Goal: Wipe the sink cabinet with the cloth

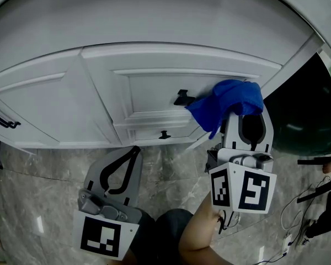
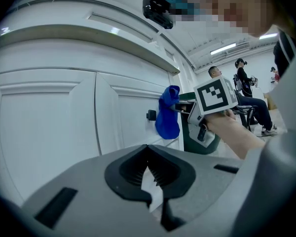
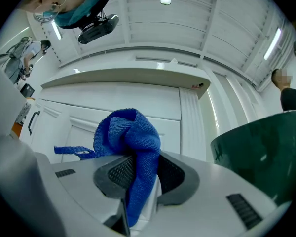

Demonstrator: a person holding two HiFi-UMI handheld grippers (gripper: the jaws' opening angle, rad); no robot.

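— Cloth check: where is it?
— Blue cloth (image 1: 227,99) is pinched in my right gripper (image 1: 244,117), both fingers pressed onto it. It's bunched up at the door of the white sink cabinet (image 1: 154,87), just beside the black handle (image 1: 182,98).
— And your left?
— Left gripper (image 1: 133,150) hangs lower, off the cabinet, fingers pressed together on nothing.
— Any print to read?
— Only the black-and-white square markers (image 1: 244,189) on my cubes. Dark green bin (image 3: 266,152) stands right of the cabinet.
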